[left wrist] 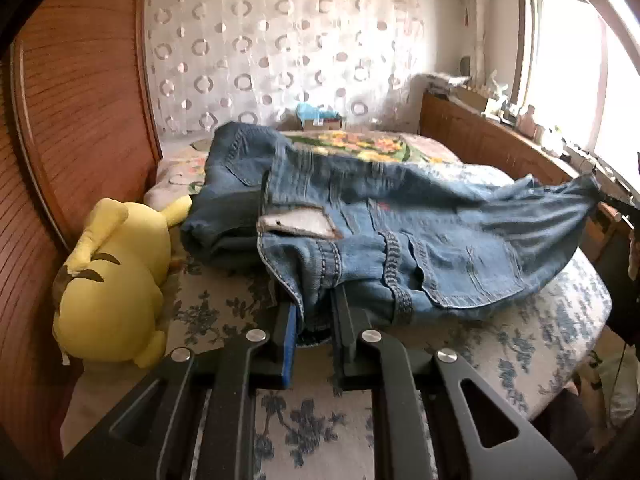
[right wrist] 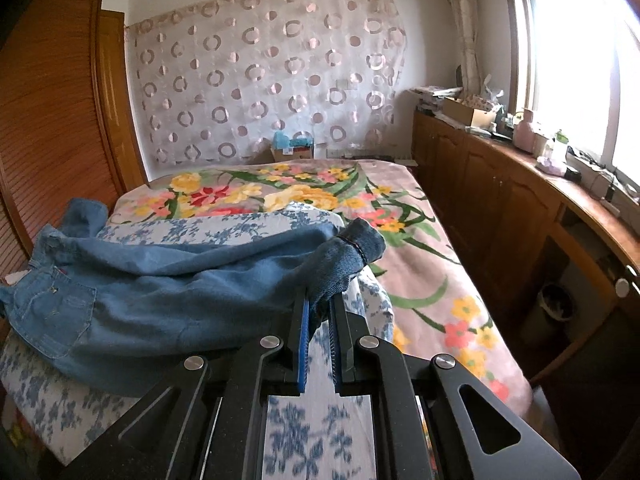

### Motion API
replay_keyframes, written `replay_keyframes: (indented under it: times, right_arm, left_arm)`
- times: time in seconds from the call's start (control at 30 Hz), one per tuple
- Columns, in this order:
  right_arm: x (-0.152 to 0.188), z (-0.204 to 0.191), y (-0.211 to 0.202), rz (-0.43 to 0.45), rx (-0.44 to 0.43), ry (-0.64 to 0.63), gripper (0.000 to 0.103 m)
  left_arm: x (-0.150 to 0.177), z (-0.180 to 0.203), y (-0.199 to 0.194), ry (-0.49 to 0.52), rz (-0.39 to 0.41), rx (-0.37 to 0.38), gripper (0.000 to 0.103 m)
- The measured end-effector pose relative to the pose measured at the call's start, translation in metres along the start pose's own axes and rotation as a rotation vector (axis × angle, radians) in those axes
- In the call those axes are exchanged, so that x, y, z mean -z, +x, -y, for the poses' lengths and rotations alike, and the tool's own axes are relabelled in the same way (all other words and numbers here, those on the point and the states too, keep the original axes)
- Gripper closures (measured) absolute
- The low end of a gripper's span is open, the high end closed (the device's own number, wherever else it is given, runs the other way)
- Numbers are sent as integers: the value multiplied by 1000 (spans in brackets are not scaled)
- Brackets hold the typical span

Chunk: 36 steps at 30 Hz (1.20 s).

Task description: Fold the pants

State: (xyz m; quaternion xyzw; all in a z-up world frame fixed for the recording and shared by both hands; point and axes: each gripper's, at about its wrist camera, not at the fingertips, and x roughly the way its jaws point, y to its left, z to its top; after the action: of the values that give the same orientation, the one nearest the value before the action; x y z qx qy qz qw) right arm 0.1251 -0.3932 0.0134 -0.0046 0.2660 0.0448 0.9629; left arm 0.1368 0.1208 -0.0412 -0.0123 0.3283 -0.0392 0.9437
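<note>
Blue denim pants (left wrist: 400,236) are stretched over the blue-flowered quilt (left wrist: 500,344) on the bed. My left gripper (left wrist: 314,300) is shut on the waistband end, where a white inner pocket (left wrist: 300,224) shows. My right gripper (right wrist: 318,304) is shut on the bunched leg cuffs (right wrist: 352,248), lifted a little off the quilt. In the right wrist view the pants (right wrist: 160,300) run left, back pocket up, to the waist at the left edge. In the left wrist view the cuffs (left wrist: 588,188) reach the right gripper (left wrist: 618,206) at the far right.
A yellow plush toy (left wrist: 112,280) lies left of the pants against the wooden slatted wardrobe (left wrist: 72,100). A flowered pink bedspread (right wrist: 420,272) covers the far bed. Wooden cabinets (right wrist: 500,208) with clutter run under the window on the right. A box (right wrist: 292,148) stands at the curtain.
</note>
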Motion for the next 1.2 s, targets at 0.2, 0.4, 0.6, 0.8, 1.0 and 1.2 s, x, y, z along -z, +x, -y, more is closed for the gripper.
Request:
replay_keyframes:
  times: [0.2,0.4,0.6,0.8,1.0,1.2]
  right_arm:
    - [15,7,-31,24,-23,10,95]
    - [45,17,-59,20,-54,10,95]
    - [73,30,-44,-62,-67,47,94]
    - [81,40,-25,-119,-72,83,86]
    - [75,40,-40,-72,-36,72,62]
    - [80,9,-56,-2,-80,14,57]
  left_arm:
    - [17,-5,-35,-14,35,4,87]
    - [44,-10,-48,-35,16,16,87]
    - [64,-9,-32,-25,-43,0,87]
    - [72,-6,-31,-29,-60,3,76]
    - [70,-8,-40,-31,-35,-6,48]
    - [64,-2,-47,-42,21,34,25]
